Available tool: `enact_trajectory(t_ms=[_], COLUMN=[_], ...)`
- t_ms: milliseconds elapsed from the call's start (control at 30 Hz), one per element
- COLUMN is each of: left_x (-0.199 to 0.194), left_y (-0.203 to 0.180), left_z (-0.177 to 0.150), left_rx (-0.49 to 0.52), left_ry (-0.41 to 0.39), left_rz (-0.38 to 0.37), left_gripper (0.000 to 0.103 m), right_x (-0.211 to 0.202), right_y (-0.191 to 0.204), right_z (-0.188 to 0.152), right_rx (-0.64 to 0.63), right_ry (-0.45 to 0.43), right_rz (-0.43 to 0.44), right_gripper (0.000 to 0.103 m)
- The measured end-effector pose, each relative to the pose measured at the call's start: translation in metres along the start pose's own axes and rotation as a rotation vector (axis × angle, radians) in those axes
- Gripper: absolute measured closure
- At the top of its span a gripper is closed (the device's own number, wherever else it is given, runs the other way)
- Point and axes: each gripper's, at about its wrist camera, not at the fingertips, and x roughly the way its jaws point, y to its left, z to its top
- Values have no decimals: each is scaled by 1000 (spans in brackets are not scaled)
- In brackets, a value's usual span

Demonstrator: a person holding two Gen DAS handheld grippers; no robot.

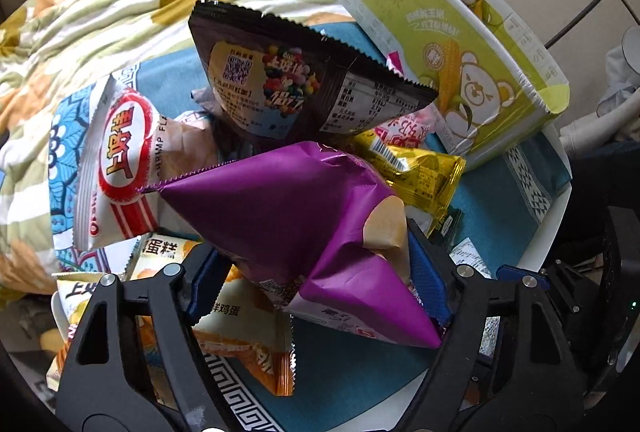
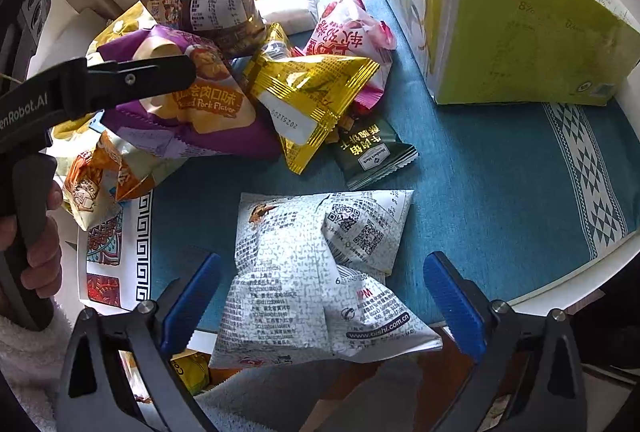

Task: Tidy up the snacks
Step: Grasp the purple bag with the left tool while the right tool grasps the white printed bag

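Observation:
A purple snack bag point(image 1: 304, 216) sits crumpled between the blue pads of my left gripper point(image 1: 316, 272), which is shut on it. In the right wrist view that same bag point(image 2: 192, 111) lies at the edge of the snack pile, with one black finger point(image 2: 132, 79) of the left gripper across it. My right gripper point(image 2: 320, 300) stands open over a white printed snack bag point(image 2: 320, 272). The bag lies between its blue pads point(image 2: 452, 304), with a gap on each side. A tall green corn box point(image 2: 520, 31) stands open at the back right.
The pile holds a dark brown bag point(image 1: 288, 83), a gold bag point(image 2: 312, 99), a pink bag point(image 2: 348, 31), a small dark green packet point(image 2: 372, 151), a white-and-red shrimp bag point(image 1: 116, 159) and an orange cake packet point(image 1: 240, 332). All rest on a blue cloth point(image 2: 500, 191) over a round white table. Floral bedding point(image 1: 100, 11) lies behind.

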Motion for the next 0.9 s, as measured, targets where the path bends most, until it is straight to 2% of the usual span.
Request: enact_trajectory(t_ms=[100, 133, 167, 500, 533, 600, 767, 900], left_x=[-1, -2, -3, -20, -22, -25, -35, -48], left_y=[5, 6, 7, -2, -4, -6, -11, -19], left_z=[-3, -3, -4, -12, -13, -15, -21, -28], left_rx=[-19, -22, -25, -25, -27, -29, -47, -64], left_ry=[1, 0, -2, -36, -38, -41, -50, -67], left_rz=[-12, -20, -22, 5, 7, 15, 30, 39], left_gripper=[35, 43, 45, 48, 48, 48, 48, 48], right_x=[7, 8, 9, 24, 25, 28, 26, 15], right_y=[1, 0, -1, 0, 0, 1, 2, 2], right_z=[0, 1, 1, 7, 7, 6, 5, 6], right_rx=[-4, 2, 4, -29, -33, -41, -66, -87], right_ry=[12, 12, 11, 51, 56, 68, 73, 59], right_rz=[0, 9, 17, 23, 25, 41, 45, 45], right_gripper=[2, 2, 2, 4, 6, 18, 28, 31])
